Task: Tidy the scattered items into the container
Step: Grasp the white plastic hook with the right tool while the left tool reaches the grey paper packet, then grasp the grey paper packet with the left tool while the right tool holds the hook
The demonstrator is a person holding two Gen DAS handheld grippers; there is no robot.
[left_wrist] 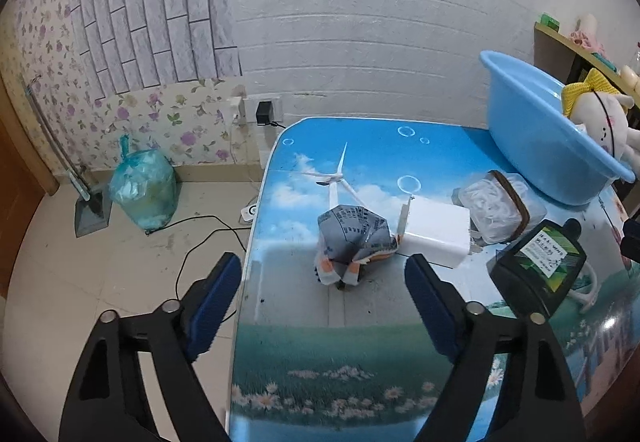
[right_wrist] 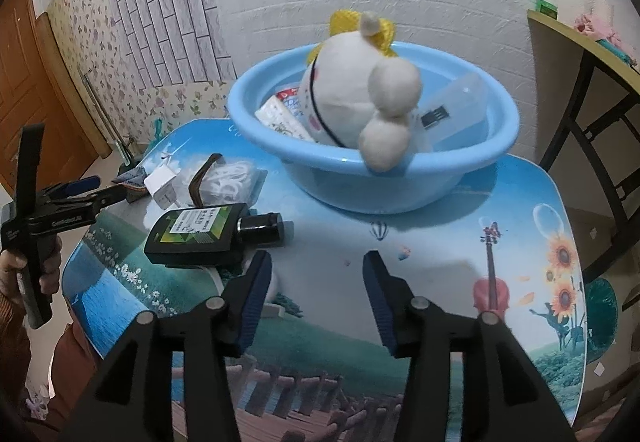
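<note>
A blue basin stands at the back of the table. A white plush toy leans over its rim, with packets and a clear box inside. On the table lie a crumpled grey snack packet, a white charger block, a clear bag of white cable and a black flat bottle. My left gripper is open, just short of the snack packet. My right gripper is open and empty, right of the bottle.
The table has a printed landscape top; its left edge drops to the floor. A tied rubbish bag and cables lie on the floor. A shelf stands to the right.
</note>
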